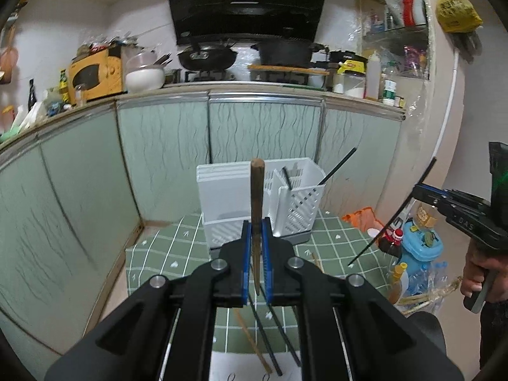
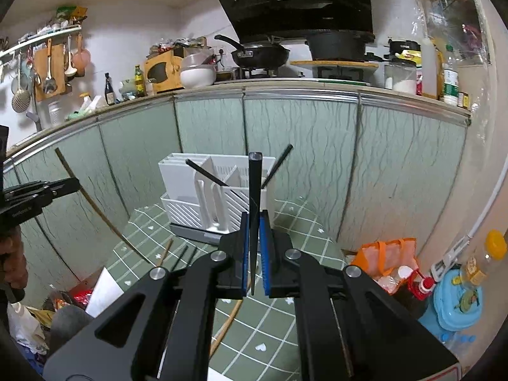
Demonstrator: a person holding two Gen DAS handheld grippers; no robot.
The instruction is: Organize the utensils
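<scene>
My left gripper (image 1: 256, 227) is shut on a brown wooden chopstick (image 1: 256, 190) that stands upright in front of the white utensil holder (image 1: 228, 197). My right gripper (image 2: 254, 222) is shut on a black chopstick (image 2: 255, 184), also upright, just before the same holder (image 2: 177, 190). Two black chopsticks (image 2: 203, 173) lean in the holder's compartments. Each view shows the other gripper off to the side: the right one (image 1: 424, 190) with its black stick, the left one (image 2: 68, 185) with its brown stick. More brown and black chopsticks (image 1: 270, 333) lie on the green chequered tablecloth (image 1: 158, 254).
Pale green cabinet doors (image 1: 165, 152) stand close behind the table. An orange bag (image 2: 384, 254), a blue container (image 2: 457, 301) and bottles crowd the floor at the right. A white sheet of paper (image 2: 103, 292) lies at the table's left edge. A person's hand (image 1: 476, 273) grips the right handle.
</scene>
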